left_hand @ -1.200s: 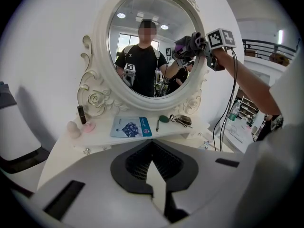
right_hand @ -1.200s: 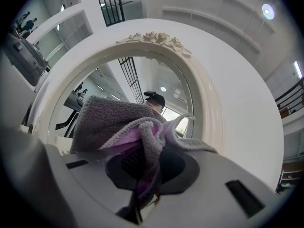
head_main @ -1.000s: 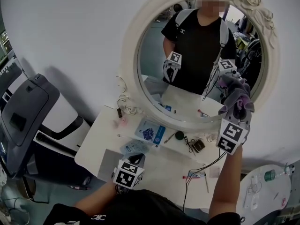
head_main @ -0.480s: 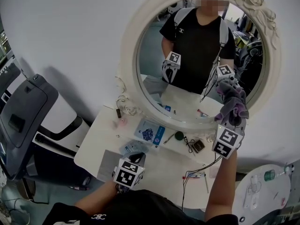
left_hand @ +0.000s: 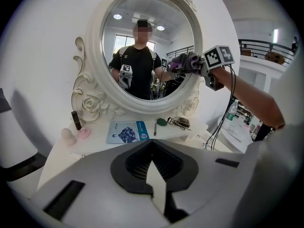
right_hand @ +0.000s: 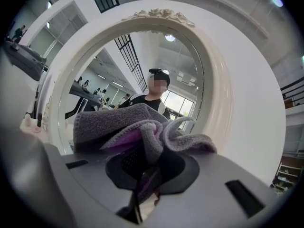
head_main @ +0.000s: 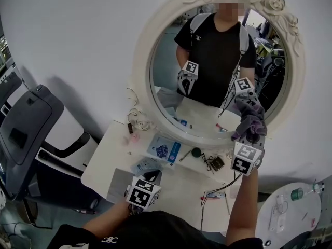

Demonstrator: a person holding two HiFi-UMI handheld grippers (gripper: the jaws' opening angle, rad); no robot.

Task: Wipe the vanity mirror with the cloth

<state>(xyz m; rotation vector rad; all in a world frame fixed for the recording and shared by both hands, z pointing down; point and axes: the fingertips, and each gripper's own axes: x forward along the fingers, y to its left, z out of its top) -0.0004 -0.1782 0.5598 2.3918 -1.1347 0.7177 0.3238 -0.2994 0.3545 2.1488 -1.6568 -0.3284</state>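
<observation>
The oval vanity mirror [head_main: 218, 61] in its white ornate frame [head_main: 139, 71] stands at the back of the table. My right gripper [head_main: 248, 138] is raised at the lower right of the glass and is shut on a bunched grey and purple cloth [head_main: 250, 121]. The cloth lies against or very near the glass. In the right gripper view the cloth [right_hand: 137, 127] fills the space over my right gripper [right_hand: 142, 175], with the mirror [right_hand: 142, 61] close behind. My left gripper [head_main: 152, 175] hangs low over the table's front, shut and holding nothing. The left gripper view shows the mirror [left_hand: 147, 46] and the cloth [left_hand: 183, 61].
On the white table [head_main: 111, 157] lie a blue booklet [head_main: 163, 148], a green round pad [head_main: 196, 152], a small dark device with cables [head_main: 218, 163] and a pink item [head_main: 134, 137]. A grey chair [head_main: 26, 134] stands at the left. A round side table [head_main: 290, 211] is at the lower right.
My right gripper has slid left and a little down along the mirror's lower right, carrying the cloth. The left gripper has stayed in place.
</observation>
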